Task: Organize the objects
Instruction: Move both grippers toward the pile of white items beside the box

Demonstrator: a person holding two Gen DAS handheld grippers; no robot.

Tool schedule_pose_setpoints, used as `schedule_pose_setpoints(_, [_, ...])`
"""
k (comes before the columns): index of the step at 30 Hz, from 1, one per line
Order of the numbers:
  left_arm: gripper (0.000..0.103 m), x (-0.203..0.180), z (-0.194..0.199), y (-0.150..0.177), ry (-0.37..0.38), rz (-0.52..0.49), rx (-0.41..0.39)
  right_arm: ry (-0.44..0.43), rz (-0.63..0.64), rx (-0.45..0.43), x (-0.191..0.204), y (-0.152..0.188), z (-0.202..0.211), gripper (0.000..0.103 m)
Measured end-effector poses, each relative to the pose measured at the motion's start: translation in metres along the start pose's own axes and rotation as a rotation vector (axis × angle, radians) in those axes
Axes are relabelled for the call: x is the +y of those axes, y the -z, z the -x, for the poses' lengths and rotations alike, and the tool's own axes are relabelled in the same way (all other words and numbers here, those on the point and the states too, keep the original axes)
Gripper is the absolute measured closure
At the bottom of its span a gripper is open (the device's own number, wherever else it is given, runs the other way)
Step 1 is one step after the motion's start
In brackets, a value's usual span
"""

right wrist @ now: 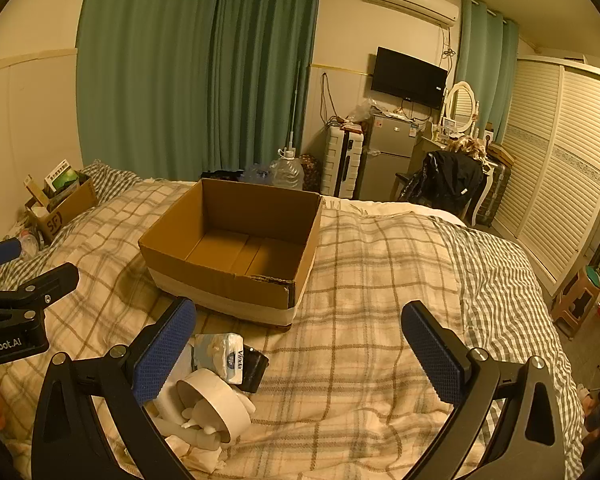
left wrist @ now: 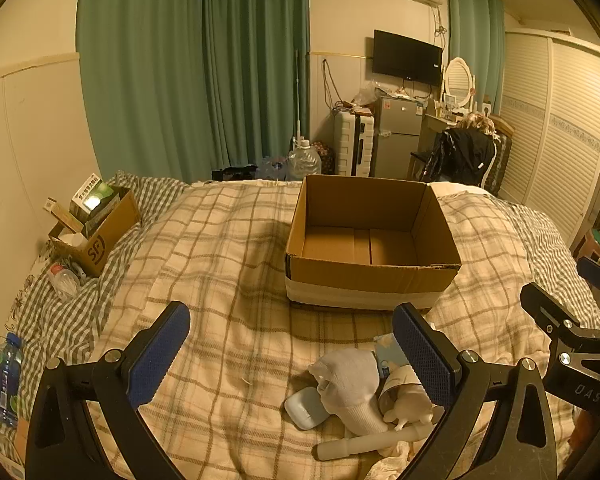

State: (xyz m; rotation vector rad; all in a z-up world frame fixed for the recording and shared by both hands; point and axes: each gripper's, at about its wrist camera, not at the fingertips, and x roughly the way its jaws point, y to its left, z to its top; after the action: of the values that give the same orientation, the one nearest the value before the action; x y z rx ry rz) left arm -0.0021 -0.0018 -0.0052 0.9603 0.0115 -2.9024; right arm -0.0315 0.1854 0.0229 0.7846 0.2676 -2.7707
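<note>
An open, empty cardboard box (left wrist: 372,276) stands on the plaid bed; it also shows in the right wrist view (right wrist: 220,276). A pile of small things lies in front of it: a white sock (left wrist: 348,380), a light blue case (left wrist: 306,408), a white tube (left wrist: 372,444), a white paper cup (right wrist: 216,400), a Vinda tissue pack (right wrist: 224,354) and a black item (right wrist: 256,366). My left gripper (left wrist: 296,356) is open above the bed, the pile by its right finger. My right gripper (right wrist: 300,352) is open, the pile by its left finger. Each gripper shows at the edge of the other's view.
A small SF carton (left wrist: 96,236) full of items sits at the bed's far left, with a plastic bottle (left wrist: 64,280) beside it and a blue-labelled bottle (left wrist: 6,380) nearer. Beyond the bed are green curtains, a suitcase, a fridge (left wrist: 396,136) and a chair.
</note>
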Motion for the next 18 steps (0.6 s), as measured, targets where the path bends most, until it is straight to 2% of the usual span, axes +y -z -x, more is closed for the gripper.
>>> schedule_pose_setpoints(18, [0.0, -0.0011, -0.0009, 0.001, -0.024, 0.024, 0.002, -0.006, 0.013, 0.011, 0.0032, 0.0025, -0.0026, 0.0])
